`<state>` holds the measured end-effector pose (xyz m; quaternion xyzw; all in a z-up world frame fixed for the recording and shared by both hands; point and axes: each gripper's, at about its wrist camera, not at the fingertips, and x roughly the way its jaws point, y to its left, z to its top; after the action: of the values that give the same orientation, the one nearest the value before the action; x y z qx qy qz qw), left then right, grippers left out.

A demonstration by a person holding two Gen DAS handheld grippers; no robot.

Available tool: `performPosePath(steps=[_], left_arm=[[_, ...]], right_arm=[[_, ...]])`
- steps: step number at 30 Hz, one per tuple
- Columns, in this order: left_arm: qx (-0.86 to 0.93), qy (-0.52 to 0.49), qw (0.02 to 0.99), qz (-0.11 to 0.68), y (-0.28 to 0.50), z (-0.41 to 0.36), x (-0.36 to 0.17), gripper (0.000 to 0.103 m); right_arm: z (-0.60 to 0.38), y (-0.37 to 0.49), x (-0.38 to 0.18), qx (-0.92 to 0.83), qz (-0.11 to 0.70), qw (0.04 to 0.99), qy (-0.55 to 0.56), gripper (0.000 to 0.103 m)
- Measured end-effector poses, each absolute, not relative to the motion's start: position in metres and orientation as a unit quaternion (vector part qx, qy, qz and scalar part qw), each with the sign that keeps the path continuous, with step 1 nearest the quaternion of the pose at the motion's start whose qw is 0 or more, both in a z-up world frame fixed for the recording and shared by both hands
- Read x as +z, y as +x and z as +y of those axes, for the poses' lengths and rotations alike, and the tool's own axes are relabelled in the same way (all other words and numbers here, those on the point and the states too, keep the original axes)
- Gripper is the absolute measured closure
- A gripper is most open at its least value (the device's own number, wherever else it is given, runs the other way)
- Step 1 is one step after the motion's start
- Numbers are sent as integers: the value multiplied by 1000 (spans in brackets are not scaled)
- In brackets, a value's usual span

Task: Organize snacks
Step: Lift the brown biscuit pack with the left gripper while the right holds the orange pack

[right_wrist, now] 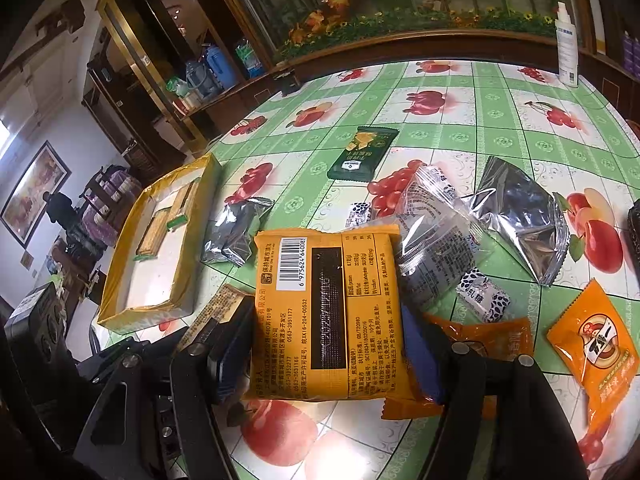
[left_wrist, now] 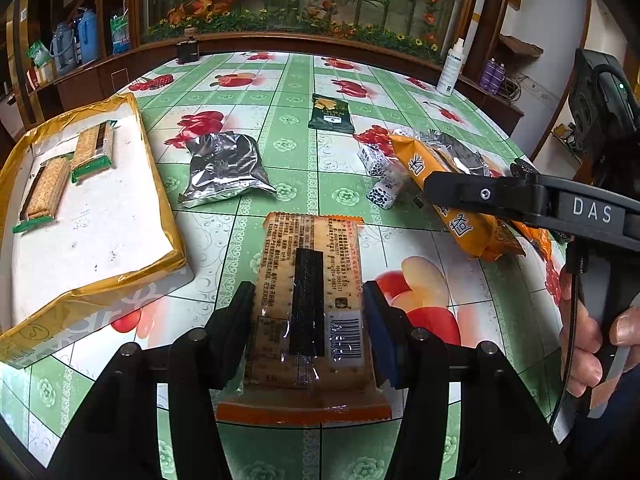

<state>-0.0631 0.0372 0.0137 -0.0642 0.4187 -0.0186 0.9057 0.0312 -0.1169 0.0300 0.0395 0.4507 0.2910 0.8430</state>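
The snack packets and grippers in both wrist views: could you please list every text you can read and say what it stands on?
"DAS": white letters on the right gripper body.
"6 975624 64008": under the barcode on the yellow cracker packet in the right gripper.
"0563-3951177": the same packet's side print.
Orange-edged cracker packet in the left gripper: print too blurred.
Dark green packet and white bottle: print too small.
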Motion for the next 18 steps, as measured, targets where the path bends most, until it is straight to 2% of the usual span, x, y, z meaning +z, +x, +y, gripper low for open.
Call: performPosePath(steps=[18], left_arm=[[-12,-58,910,410,-66,36,17,50]], right_arm=[[-117,31,30,291,451,843,40,32]])
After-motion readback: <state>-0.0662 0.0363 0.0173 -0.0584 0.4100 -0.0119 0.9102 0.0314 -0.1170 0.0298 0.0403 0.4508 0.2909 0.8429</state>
